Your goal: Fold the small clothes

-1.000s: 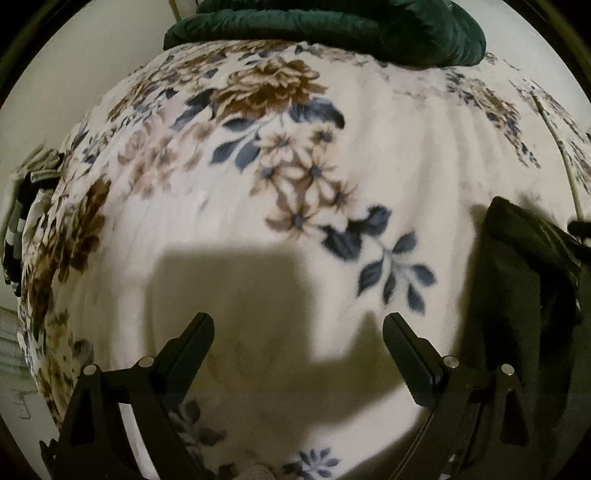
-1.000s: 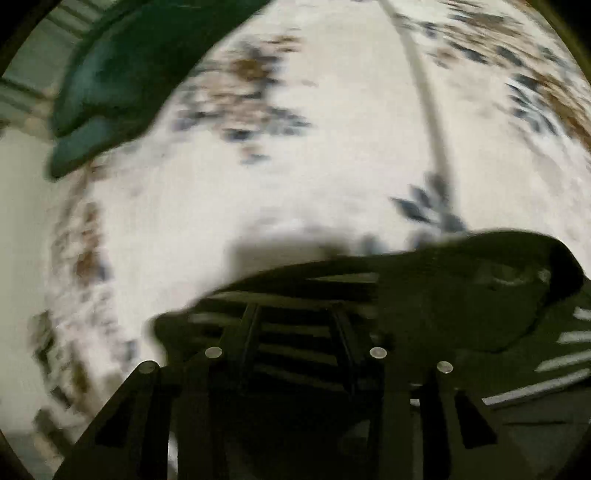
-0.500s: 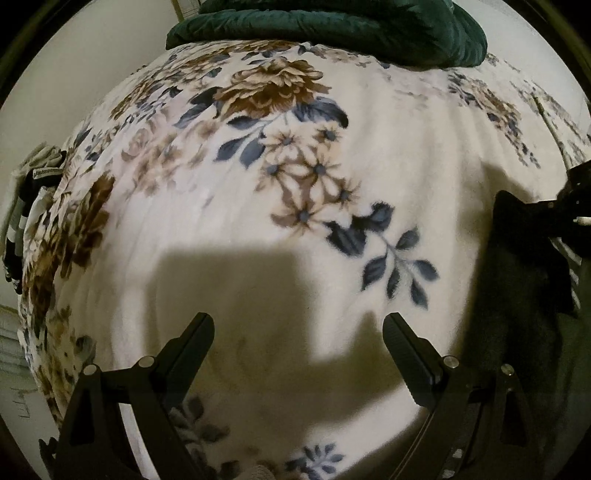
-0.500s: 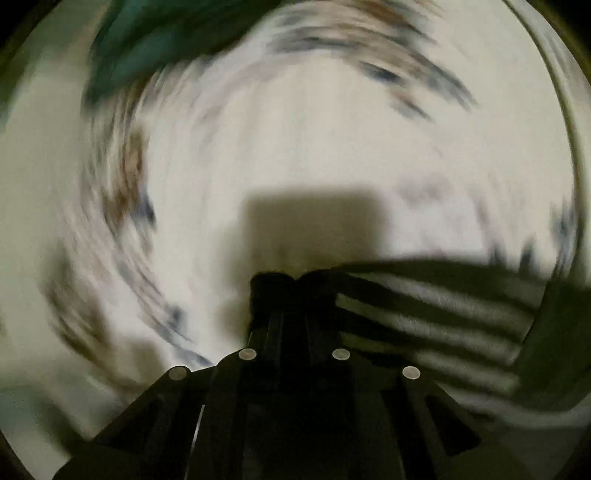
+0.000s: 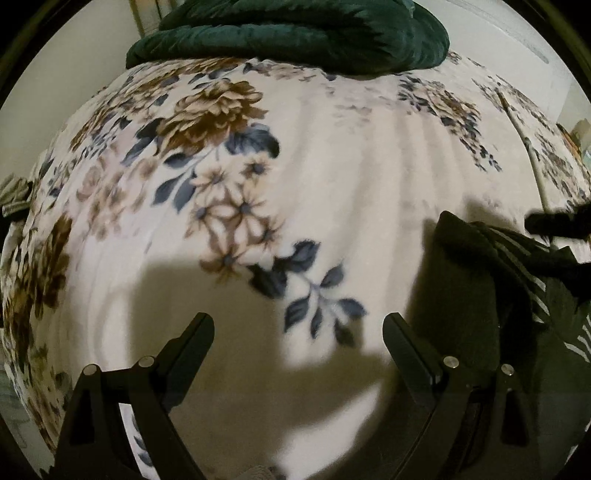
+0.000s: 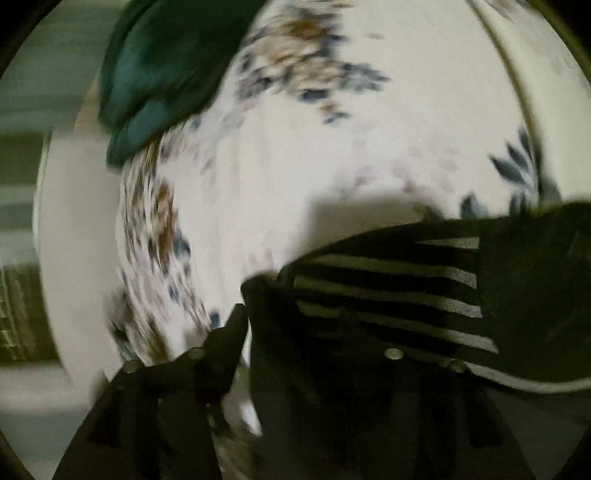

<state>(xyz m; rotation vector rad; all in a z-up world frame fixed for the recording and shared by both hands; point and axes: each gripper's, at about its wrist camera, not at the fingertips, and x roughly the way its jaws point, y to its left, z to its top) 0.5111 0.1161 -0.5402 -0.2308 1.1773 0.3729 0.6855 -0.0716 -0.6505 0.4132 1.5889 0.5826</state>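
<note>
A dark garment with white stripes (image 5: 480, 280) lies on the floral bedspread (image 5: 332, 177) at the right of the left wrist view. My left gripper (image 5: 299, 332) is open and empty above the bedspread, left of the garment. In the blurred right wrist view the striped garment (image 6: 388, 288) drapes over my right gripper (image 6: 314, 325); its left finger (image 6: 229, 339) shows, the right one is hidden under cloth. The jaws stand apart with cloth between them. The right gripper's tip (image 5: 554, 223) shows at the far right of the left wrist view.
A folded dark green blanket (image 5: 295, 33) lies at the far end of the bed, also in the right wrist view (image 6: 166, 66). Some cloth (image 5: 14, 195) hangs at the bed's left edge. A wall stands beyond.
My right gripper swung fast with the striped garment and its jaws spread from shut to apart. The garment's edge shifted at the right of the left wrist view. My left gripper stayed open, nearly still.
</note>
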